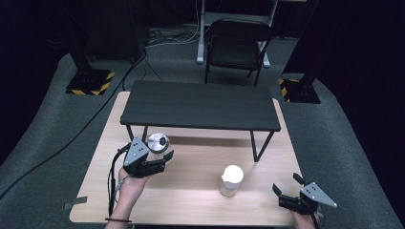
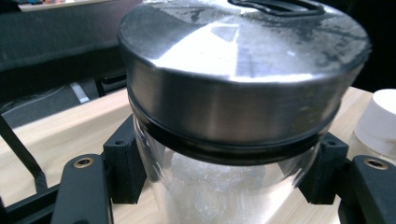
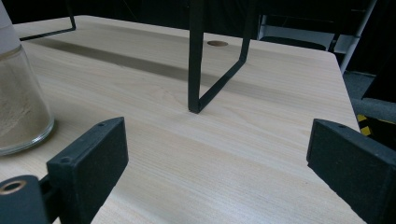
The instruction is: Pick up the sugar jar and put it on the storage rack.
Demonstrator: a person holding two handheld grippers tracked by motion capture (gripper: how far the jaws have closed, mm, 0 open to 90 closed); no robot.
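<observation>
left tongs (image 1: 160,155) pinch a steel-lidded glass jar (image 2: 233,121) near the bench's (image 1: 200,200) left edge; right tongs (image 1: 288,187) spread wide at its near right corner

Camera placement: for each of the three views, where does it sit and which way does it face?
High view: above the person's side, looking forward and down on the wooden table; forearms, left gripper, right gripper.
Left gripper view: on the left gripper, its jaws hugging the steel-lidded jar.
Right gripper view: on the right gripper, jaws wide apart, facing the black shelf's leg.
Shared: the white-capped jar.
</observation>
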